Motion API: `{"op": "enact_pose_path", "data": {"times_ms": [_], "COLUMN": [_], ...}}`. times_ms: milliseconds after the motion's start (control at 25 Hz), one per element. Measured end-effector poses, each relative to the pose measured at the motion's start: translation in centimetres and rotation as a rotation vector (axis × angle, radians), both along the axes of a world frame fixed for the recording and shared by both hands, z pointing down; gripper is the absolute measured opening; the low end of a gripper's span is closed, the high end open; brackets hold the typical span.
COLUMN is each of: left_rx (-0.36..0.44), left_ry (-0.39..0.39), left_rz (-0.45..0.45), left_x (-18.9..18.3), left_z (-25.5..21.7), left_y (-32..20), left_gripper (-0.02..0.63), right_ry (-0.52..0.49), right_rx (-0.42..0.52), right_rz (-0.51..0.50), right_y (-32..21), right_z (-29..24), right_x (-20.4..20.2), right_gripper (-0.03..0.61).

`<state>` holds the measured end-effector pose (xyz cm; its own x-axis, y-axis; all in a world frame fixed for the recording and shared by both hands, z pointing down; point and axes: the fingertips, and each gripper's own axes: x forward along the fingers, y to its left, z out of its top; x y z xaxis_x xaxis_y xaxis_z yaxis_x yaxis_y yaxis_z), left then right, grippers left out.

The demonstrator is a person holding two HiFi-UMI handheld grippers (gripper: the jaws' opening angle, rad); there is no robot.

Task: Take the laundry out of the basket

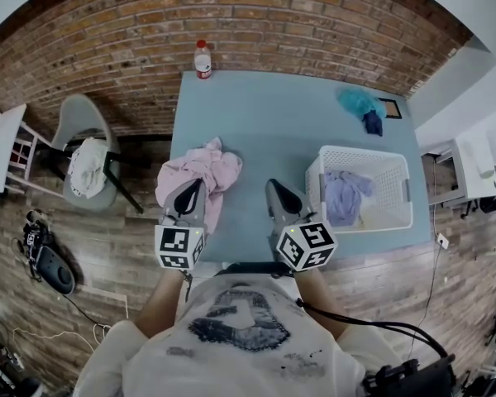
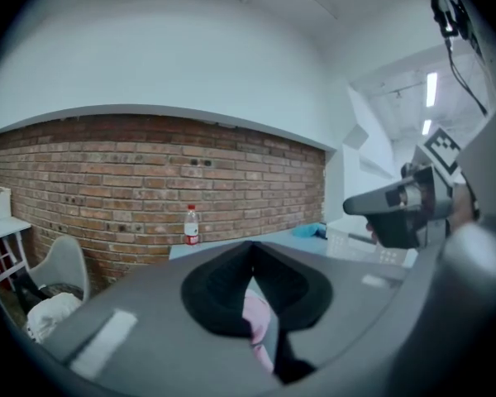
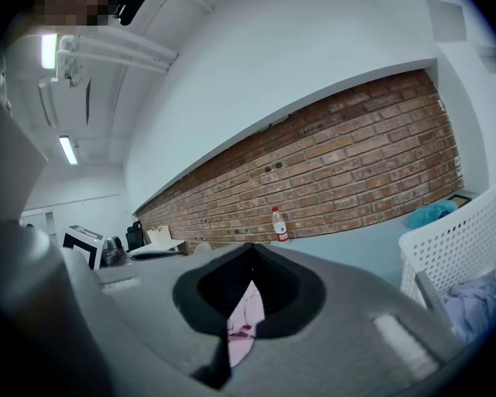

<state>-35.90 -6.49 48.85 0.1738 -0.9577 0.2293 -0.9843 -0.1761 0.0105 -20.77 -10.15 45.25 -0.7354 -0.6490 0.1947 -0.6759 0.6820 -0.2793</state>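
**Pink piece out, basket not empty yet**

Head view: pink garment [image 1: 200,172] out of the basket, heaped by left edge of table [image 1: 273,114], well apart from white basket [image 1: 360,151] at right. L gripper [image 1: 193,185] w/ tip over garment's near end. R gripper [image 1: 274,185] over bare table, between garment and basket. In basket: lavender garment [image 1: 343,195] bunched toward left wall, maybe a pale item beside it (too small to tell), rest bare. Teal cloth [image 1: 360,102] near far right corner, bottle [image 1: 202,59] at far edge.

L gripper view: jaws closed tip to tip. Pink seen thru gap below tips, no fold plainly pinched, so prob. empty.

R gripper view: closed likewise, nothing held. Pink visible thru gap, basket just to right w/ lavender piece inside.

Risks, as judgement:
- Closed jaws going into basket = no grab, so need opening first.
- Lavender fabric prone to snag on lattice wall, and a light basket likely to tip or lift w/ it.
- Basket near front edge, so a sideways tug could slide it off.
- Pink heap close to table edge, so a brush from L gripper could drag it over.
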Motion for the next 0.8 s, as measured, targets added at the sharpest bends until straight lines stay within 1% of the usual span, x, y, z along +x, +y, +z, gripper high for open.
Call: {"op": "enact_pose_path", "data": {"times_ms": [120,200,320,480,600,800], "left_rx": [-0.024,-0.025,-0.035,-0.053,-0.049,-0.052], "left_ry": [0.015,0.018,0.02,0.04,0.045,0.058], "left_rz": [0.024,0.042,0.084,0.145,0.179,0.227], "left_x": [0.7,1.5,3.4,7.3,10.7,16.2], "left_z": [0.0,-0.3,-0.1,0.2,0.1,0.1], "left_y": [-0.4,-1.0,-1.9,-3.8,-5.4,-7.9], "left_gripper": [-0.008,-0.008,-0.008,-0.008,-0.008,-0.008], "right_ry": [0.005,0.004,0.009,0.051,0.04,0.053], "right_rx": [0.004,0.009,0.009,-0.019,-0.021,-0.029], "right_rz": [0.009,0.021,0.044,0.092,0.126,0.166], "right_y": [-0.2,-0.5,-1.1,-2.4,-3.7,-5.9], "right_z": [-0.2,-0.4,-0.5,0.0,-0.2,-0.3], "right_x": [0.5,1.3,2.9,6.4,9.6,14.9], "right_gripper": [-0.003,-0.002,-0.002,-0.002,-0.002,-0.002]}}
